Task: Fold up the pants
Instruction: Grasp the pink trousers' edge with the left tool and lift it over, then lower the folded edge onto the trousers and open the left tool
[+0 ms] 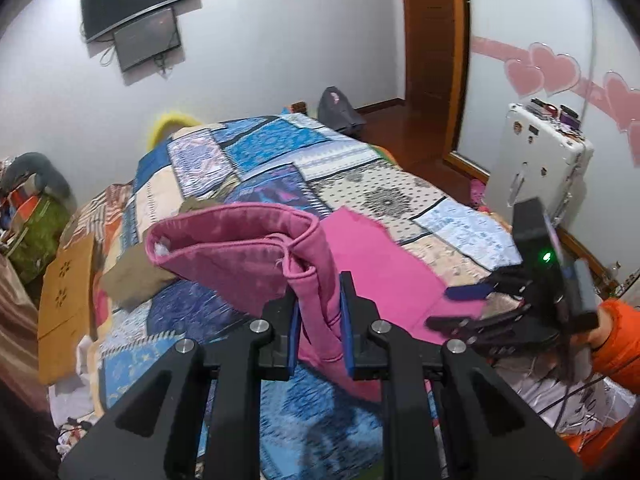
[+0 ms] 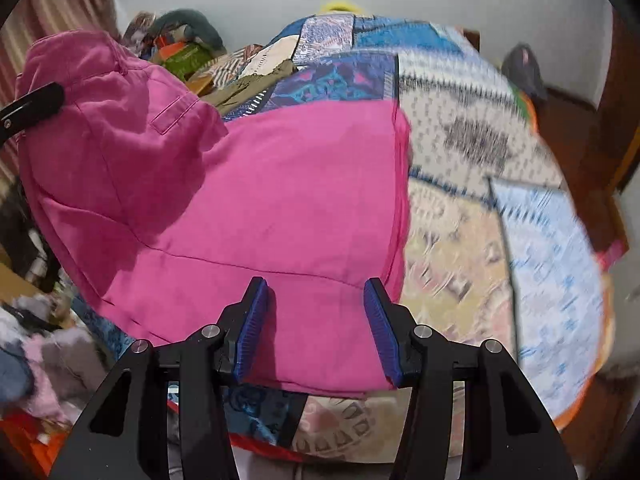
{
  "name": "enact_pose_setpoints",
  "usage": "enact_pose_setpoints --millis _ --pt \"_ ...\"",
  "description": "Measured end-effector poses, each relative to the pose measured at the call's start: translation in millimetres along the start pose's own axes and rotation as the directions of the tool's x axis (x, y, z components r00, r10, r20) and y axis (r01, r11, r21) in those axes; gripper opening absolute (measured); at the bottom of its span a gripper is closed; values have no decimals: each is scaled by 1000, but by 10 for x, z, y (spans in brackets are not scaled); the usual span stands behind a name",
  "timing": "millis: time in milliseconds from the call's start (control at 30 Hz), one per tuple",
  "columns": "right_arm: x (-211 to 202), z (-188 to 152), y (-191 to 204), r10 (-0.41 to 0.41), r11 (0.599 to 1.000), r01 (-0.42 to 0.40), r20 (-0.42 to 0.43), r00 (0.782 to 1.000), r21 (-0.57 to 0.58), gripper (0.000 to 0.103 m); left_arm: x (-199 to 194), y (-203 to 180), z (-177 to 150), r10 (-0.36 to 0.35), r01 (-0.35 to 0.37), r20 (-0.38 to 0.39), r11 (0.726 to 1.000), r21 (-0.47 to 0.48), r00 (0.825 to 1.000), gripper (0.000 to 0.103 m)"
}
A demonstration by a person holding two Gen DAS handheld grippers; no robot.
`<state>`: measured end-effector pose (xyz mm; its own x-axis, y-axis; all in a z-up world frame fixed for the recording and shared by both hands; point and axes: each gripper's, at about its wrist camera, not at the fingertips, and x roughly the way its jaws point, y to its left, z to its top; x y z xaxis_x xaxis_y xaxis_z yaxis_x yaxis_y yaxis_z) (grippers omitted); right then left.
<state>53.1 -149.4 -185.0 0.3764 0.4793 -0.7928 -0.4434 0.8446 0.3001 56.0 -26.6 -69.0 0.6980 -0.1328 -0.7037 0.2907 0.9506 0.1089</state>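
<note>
The left view shows the left claw point(image 1: 320, 312) pinching the waist end of the pink pants point(image 1: 376, 272), lifted off the quilt point(image 1: 280, 148). Only the right view shows the right claw point(image 2: 316, 324) with its jaws apart above the flat pant legs, gripping nothing, low in the frame

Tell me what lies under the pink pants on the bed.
The pink pants lie on a patchwork quilt; a khaki cloth shows beyond them. The left hand-held gripper lifts the waistband end. Anything beneath the flat part is covered.
</note>
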Motion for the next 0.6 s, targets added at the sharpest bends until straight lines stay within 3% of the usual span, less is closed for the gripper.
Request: enact_pose_setpoints --millis 300,600 --pt "-39 -54 -17 19 1000 -19 30 999 9 48 330 -371 204 -120 120 -26 993 4 992 15" --pt "-194 -135 -203 -2 997 -2 53 999 73 48 871 -538 130 -268 257 -165 962 -86 949 14"
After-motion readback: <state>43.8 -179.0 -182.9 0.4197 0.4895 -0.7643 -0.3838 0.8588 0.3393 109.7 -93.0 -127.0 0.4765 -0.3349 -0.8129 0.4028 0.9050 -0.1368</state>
